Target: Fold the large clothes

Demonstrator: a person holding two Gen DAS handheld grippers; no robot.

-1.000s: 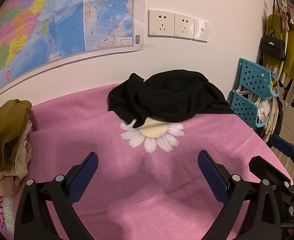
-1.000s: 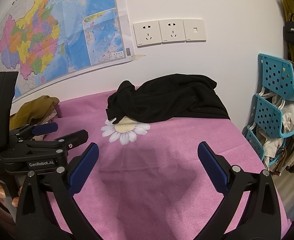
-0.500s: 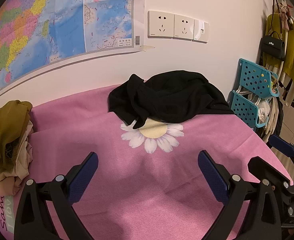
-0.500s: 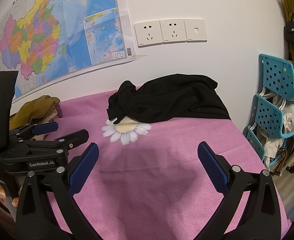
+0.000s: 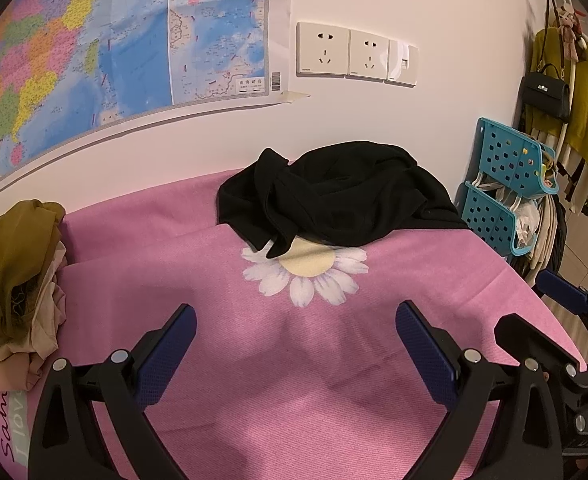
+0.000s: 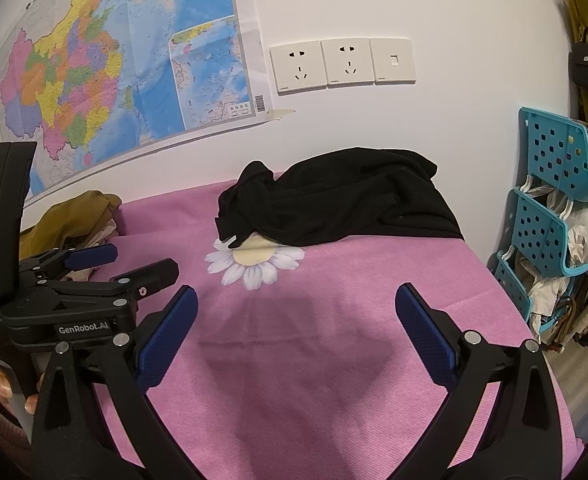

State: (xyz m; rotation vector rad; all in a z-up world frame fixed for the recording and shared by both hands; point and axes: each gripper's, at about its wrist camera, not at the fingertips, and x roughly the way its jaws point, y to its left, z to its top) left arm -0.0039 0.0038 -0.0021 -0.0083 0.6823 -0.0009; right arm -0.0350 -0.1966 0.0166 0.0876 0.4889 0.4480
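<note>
Crumpled garment (image 5: 334, 196) lies on the bedspread (image 5: 294, 360), partly over its daisy (image 5: 306, 272).

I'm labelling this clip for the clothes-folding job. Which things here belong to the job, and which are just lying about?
Part of the job:
black garment, crumpled at the far side of the pink cloth
left gripper, open
right gripper, open

Just lying about:
pile of olive and beige clothes
wall map
sockets
blue baskets
black handbag

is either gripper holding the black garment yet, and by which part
Nothing is held. Left gripper and right gripper are both open above the pink cloth, short of the black garment.
</note>
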